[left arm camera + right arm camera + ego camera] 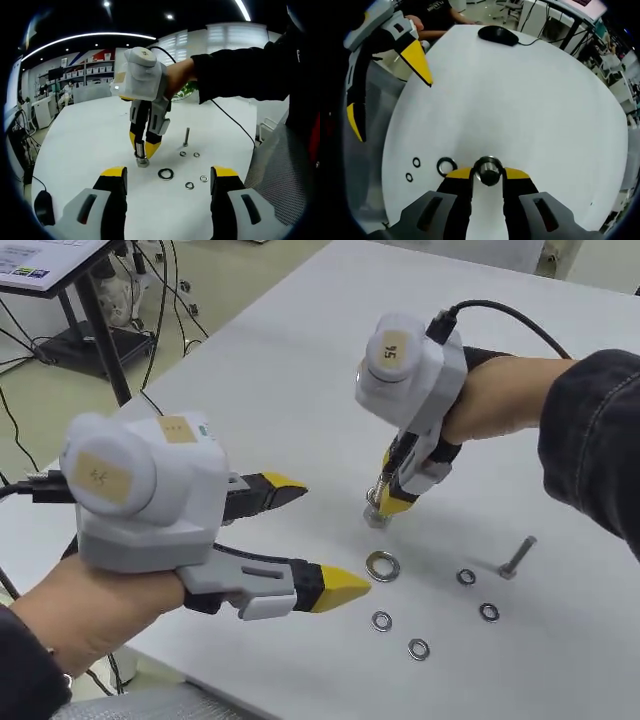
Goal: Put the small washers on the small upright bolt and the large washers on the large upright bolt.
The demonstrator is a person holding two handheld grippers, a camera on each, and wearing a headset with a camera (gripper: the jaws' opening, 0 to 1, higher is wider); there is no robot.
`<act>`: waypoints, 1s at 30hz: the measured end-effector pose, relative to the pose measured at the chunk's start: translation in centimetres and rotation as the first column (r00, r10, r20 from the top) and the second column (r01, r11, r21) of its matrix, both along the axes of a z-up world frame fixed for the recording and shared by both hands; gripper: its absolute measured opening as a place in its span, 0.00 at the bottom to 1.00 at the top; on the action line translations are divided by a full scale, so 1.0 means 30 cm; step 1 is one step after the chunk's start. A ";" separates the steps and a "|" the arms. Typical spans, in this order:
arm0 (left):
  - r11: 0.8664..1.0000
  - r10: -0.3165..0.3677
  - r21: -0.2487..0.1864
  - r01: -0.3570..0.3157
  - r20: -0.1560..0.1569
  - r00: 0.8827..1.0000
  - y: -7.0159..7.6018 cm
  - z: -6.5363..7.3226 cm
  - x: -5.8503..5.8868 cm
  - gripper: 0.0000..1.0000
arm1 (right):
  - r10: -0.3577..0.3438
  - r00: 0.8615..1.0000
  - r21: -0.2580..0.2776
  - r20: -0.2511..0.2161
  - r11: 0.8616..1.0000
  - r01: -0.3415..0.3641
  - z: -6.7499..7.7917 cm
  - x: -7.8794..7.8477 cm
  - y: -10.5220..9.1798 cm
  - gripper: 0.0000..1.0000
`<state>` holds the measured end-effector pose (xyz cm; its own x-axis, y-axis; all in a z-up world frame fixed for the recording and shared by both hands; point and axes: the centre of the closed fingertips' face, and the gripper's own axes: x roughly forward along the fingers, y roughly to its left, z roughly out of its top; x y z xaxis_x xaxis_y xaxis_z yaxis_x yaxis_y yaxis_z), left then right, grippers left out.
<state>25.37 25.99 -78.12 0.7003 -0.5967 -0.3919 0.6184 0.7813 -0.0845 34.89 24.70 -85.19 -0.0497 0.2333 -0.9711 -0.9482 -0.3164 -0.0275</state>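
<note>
**Right gripper clamped on the large bolt, washers loose on the table**

Your right gripper point(387, 504) points down at the white table point(300, 360), its yellow-tipped jaws closed on the large bolt point(376, 520). In the head view the jaws cover most of the bolt, and you see just its lower end at the tabletop. In the right gripper view you look down on its round, shiny metal end, pinched between the two tips. It seems to touch the surface, though the contact itself is hard to make out.

Your left gripper point(338, 535) hovers at the lower left, holding nothing, its jaws spread wide. In its own view the grey jaw bases are cut off by the bottom edge.

The large washer point(382, 566), a flat steel ring, lies just beside the large bolt without touching it. Four small washers point(466, 577), thin bright rings, lie scattered flat on the smooth matte top, nearer to you and to the right. The right gripper view catches two of them, left of the large washer. The small bolt point(517, 558) stands on its head near the rightmost washers, well apart from the large bolt.

A dark, rounded mouse point(498, 35) sits at the table's far edge in the right gripper view.
</note>
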 end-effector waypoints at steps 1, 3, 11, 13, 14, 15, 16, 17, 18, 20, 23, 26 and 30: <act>1.000 0.001 0.000 -0.001 0.000 1.000 0.001 0.000 0.000 0.67 | -0.003 1.000 0.000 0.002 1.000 0.003 -0.003 0.000 0.000 0.23; 1.000 0.001 -0.001 -0.001 0.001 1.000 0.002 0.001 0.000 0.67 | -0.009 1.000 0.000 -0.005 1.000 0.009 -0.009 -0.002 0.001 0.23; 1.000 0.001 -0.002 -0.002 -0.001 1.000 0.004 -0.002 -0.003 0.67 | -0.018 1.000 -0.001 -0.008 1.000 0.018 -0.046 0.000 0.001 0.23; 1.000 0.000 0.000 0.000 -0.002 1.000 0.003 -0.003 -0.005 0.66 | -0.019 1.000 -0.003 -0.009 1.000 0.019 -0.048 0.000 -0.002 0.23; 1.000 0.000 0.000 0.000 -0.002 1.000 0.003 -0.003 -0.005 0.66 | -0.017 1.000 -0.001 -0.005 1.000 0.017 -0.049 0.001 0.000 0.23; 1.000 0.000 -0.001 0.000 -0.002 1.000 0.003 -0.003 -0.006 0.66 | -0.021 1.000 0.000 -0.008 1.000 0.021 -0.047 0.000 -0.001 0.23; 1.000 0.000 -0.001 0.000 -0.002 1.000 0.003 -0.003 -0.006 0.66 | -0.019 1.000 0.001 -0.008 1.000 0.019 -0.048 0.003 0.000 0.23; 1.000 0.000 -0.002 0.000 -0.002 1.000 0.003 -0.003 -0.006 0.66 | -0.020 1.000 0.002 -0.008 1.000 0.020 -0.048 0.004 0.000 0.23; 1.000 0.000 -0.001 0.000 -0.002 1.000 0.003 -0.003 -0.006 0.66 | -0.021 1.000 0.003 -0.009 1.000 0.021 -0.049 0.003 0.000 0.23; 1.000 -0.002 0.000 0.002 -0.002 1.000 0.002 -0.004 -0.007 0.66 | -0.023 1.000 0.005 -0.010 1.000 0.023 -0.048 0.003 -0.001 0.23; 1.000 -0.003 0.000 0.003 -0.003 1.000 0.001 -0.004 -0.008 0.66 | -0.022 1.000 0.005 -0.009 1.000 0.022 -0.048 0.002 -0.003 0.24; 1.000 -0.003 0.001 0.003 -0.002 1.000 0.002 -0.004 -0.008 0.66 | -0.027 1.000 0.004 -0.010 1.000 0.027 -0.050 0.007 -0.004 0.24; 1.000 -0.004 0.001 0.004 -0.003 1.000 0.001 -0.004 -0.008 0.66 | -0.028 1.000 -0.008 -0.010 1.000 0.027 -0.055 0.009 -0.014 0.27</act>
<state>25.12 26.03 -78.23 0.6966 -0.5991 -0.3948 0.6214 0.7788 -0.0856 35.14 24.29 -86.85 -0.0529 0.2270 -0.9725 -0.9568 -0.2904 -0.0157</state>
